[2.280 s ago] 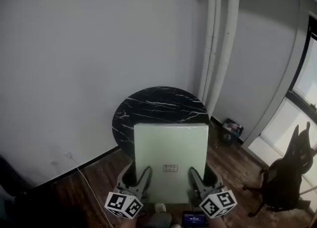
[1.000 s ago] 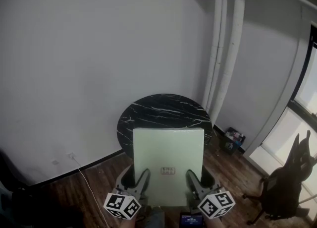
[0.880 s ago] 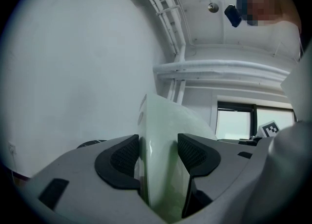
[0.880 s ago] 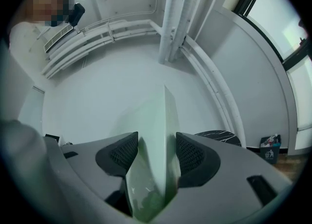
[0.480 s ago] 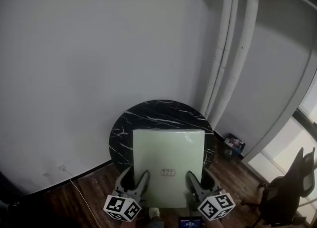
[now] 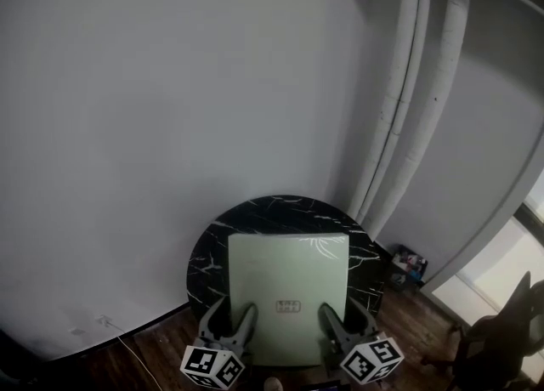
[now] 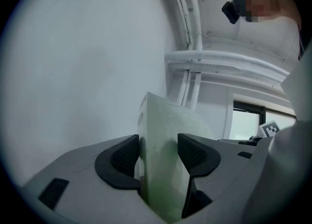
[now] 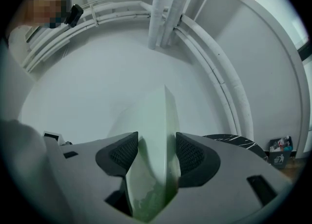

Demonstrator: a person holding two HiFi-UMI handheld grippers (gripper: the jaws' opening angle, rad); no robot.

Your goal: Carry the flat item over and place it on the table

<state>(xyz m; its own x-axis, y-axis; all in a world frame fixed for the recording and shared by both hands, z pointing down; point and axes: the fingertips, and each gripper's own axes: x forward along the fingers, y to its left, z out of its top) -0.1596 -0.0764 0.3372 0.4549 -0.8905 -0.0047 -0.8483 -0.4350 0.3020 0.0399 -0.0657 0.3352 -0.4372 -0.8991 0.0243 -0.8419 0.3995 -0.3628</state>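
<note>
A pale green flat box [image 6: 287, 283] with a small label near its near edge hangs over the round black marble table [image 6: 255, 212], covering much of the top in the head view. My left gripper [image 6: 242, 320] is shut on the box's near left edge and my right gripper [image 6: 330, 320] is shut on its near right edge. In the left gripper view the box [image 7: 163, 164] stands edge-on between the dark pads. The right gripper view shows the box [image 8: 155, 145] clamped the same way, with the table's rim [image 8: 243, 142] to the right.
A plain grey wall [image 6: 170, 109] rises right behind the table. White pipes [image 6: 408, 109] run up the corner at the right. A small bin [image 6: 410, 263] sits on the wood floor right of the table, and a dark chair [image 6: 501, 330] stands at the far right.
The table has come closer and now lies under the box's far half. The view has tilted up toward the wall. Both grippers keep their hold on the box.
</note>
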